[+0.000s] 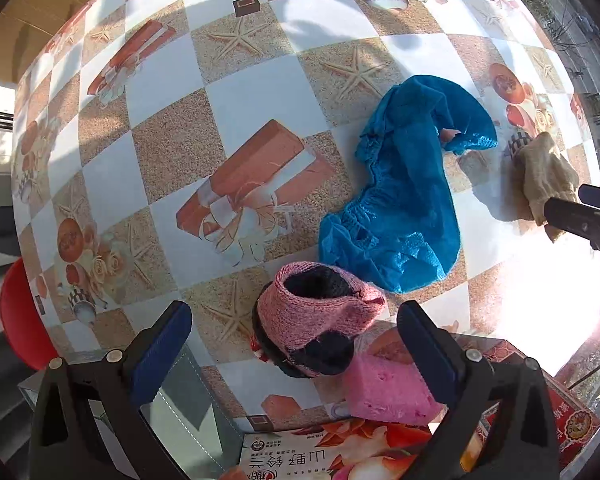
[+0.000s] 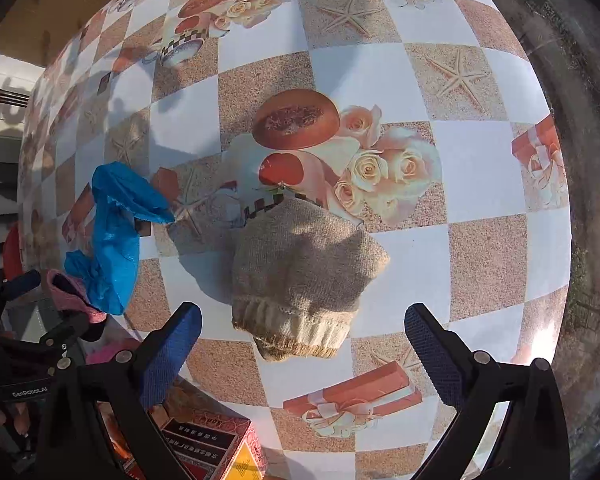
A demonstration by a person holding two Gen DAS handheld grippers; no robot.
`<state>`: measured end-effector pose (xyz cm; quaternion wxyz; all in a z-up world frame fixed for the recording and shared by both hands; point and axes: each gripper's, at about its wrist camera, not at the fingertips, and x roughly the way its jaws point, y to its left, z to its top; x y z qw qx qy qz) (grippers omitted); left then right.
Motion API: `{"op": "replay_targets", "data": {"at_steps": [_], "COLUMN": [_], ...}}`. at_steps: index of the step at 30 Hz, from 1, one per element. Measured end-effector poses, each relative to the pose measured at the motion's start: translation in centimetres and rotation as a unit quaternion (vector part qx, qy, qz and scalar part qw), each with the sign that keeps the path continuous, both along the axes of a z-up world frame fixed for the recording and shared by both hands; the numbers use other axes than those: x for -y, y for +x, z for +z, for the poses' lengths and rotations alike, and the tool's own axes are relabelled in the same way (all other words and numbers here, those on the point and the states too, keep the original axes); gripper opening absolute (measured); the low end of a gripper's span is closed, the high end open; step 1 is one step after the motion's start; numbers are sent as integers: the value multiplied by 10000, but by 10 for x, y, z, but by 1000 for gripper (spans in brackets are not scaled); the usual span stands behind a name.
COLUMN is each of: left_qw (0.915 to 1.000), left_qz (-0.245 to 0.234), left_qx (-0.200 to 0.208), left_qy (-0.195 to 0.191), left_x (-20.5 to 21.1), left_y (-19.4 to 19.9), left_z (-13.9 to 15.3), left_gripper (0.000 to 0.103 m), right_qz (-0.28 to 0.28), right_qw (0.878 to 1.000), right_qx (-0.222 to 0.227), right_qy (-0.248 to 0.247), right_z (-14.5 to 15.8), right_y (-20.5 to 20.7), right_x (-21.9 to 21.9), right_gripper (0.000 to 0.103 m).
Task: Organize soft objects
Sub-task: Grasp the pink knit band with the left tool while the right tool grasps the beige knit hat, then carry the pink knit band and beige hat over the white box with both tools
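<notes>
Left gripper (image 1: 294,344): jaws apart, pink sock (image 1: 315,312) between them, no contact seen. Pink sponge (image 1: 387,388) just beside the sock, by the right finger. Blue shoe cover (image 1: 399,200) lies beyond on the table (image 1: 260,80). Right gripper (image 2: 303,340): jaws apart, straddling the beige sock (image 2: 303,268). Box (image 1: 296,458) near edge reads "山野珍".

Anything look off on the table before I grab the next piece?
Nothing damaged or spilled. The blue shoe cover lies crumpled and twisted, and the pink sock sits bunched beside the pink sponge. The beige sock lies apart.
</notes>
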<state>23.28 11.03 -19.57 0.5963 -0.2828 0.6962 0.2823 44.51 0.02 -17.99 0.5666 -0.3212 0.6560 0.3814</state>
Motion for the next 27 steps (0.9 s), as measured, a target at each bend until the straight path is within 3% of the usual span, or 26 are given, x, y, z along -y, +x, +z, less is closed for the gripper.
{"op": "replay_targets", "data": {"at_steps": [4,6,7,8,11,13,19,27], "left_qw": [9995,9990,9986,9982,9973,9985,9978,9901], "left_qz": [208,306,361,429,553,441,177,-324], "left_qx": [-180,-277,-273,-245,-57,28,590,1158], "left_qy": [-132,-192,-258,-351,-488,-329,230,729], "left_x": [0,-2,-2,-3,-3,3,22,72], "left_y": [-3,-5,-6,-8,-11,-15,-26,-49], "left_z": [-17,-24,-26,-29,-28,-21,29,98], "left_gripper": [100,90,80,63,38,27,27,27], "right_qz": [233,250,236,211,241,232,-32,-473], "right_qw": [9994,9990,9989,9987,9983,9991,9992,9955], "right_qx": [192,261,279,303,421,276,158,107], "right_qy": [-186,-253,-309,-341,-338,-208,360,810], "right_z": [-16,-19,-20,-21,-17,-12,31,89], "right_y": [-12,-16,-17,-17,-31,-32,-13,-14], "right_x": [-10,-12,-16,-16,-19,-15,6,50], "right_gripper": [102,102,101,85,44,32,31,31]}}
